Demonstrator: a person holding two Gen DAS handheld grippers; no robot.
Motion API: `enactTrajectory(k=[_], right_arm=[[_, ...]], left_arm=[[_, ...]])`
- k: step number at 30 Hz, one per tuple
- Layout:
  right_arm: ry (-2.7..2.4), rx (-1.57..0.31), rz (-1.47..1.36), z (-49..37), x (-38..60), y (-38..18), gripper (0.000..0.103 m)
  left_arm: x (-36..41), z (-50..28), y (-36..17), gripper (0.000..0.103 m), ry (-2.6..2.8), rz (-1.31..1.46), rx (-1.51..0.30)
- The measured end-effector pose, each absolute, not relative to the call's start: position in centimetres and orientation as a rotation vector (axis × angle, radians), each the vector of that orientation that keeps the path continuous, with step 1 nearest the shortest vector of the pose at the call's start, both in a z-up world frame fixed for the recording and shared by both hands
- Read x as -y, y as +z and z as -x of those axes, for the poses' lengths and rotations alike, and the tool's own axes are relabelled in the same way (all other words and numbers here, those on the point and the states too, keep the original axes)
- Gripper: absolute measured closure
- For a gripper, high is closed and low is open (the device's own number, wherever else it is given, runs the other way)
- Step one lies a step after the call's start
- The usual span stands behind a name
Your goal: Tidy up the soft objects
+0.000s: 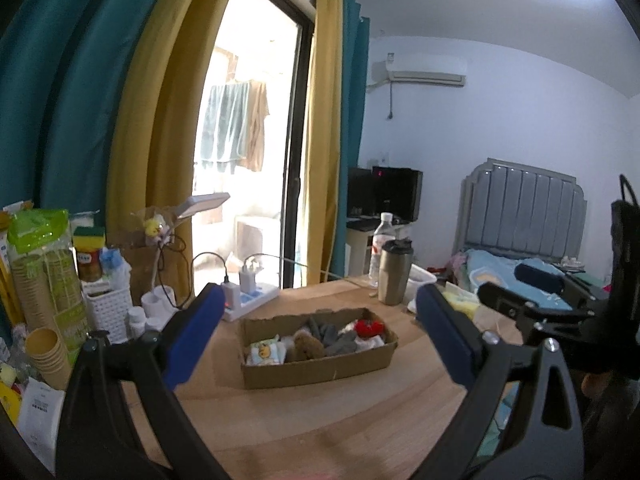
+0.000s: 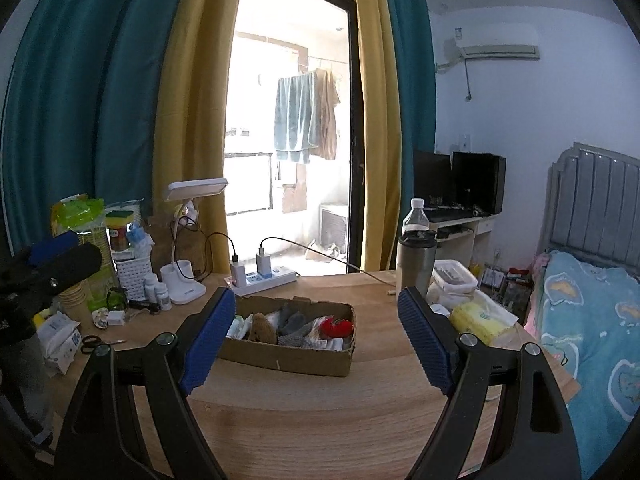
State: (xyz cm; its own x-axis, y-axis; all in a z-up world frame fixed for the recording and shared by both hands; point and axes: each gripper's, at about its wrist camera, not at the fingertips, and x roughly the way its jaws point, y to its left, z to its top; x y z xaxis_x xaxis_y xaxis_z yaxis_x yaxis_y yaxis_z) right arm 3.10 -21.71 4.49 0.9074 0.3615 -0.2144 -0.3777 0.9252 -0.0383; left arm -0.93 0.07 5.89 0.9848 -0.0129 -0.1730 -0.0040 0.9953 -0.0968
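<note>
A shallow cardboard box (image 1: 320,372) (image 2: 288,358) sits on the wooden table and holds several soft things: a brown plush (image 1: 306,346) (image 2: 262,329), grey socks (image 1: 336,334) (image 2: 294,326), a red plush (image 1: 370,327) (image 2: 336,326) and a white printed cloth (image 1: 266,354). My left gripper (image 1: 320,332) hangs open above the table in front of the box, nothing between its blue pads (image 1: 192,344). My right gripper (image 2: 316,340) is likewise open and empty, level with the box. Each gripper shows at the edge of the other's view.
A steel tumbler (image 1: 394,272) (image 2: 414,266) and a water bottle (image 2: 416,216) stand behind the box. A power strip (image 2: 262,278), lamp (image 2: 188,240), white basket (image 2: 134,270) and paper cups (image 1: 44,344) crowd the left. A yellow tissue pack (image 2: 480,322) lies right, beside the bed (image 2: 600,320).
</note>
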Motion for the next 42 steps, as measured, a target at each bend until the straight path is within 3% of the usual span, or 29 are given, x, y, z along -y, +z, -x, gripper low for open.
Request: enactTrajectory(k=[42], right_arm=[[0.374,-0.204,0.086,-2.8,22.1,4.3,0.017]], left_arm=[[0.2,0.3,5.0,0.006,0.005,0.128,-0.212]])
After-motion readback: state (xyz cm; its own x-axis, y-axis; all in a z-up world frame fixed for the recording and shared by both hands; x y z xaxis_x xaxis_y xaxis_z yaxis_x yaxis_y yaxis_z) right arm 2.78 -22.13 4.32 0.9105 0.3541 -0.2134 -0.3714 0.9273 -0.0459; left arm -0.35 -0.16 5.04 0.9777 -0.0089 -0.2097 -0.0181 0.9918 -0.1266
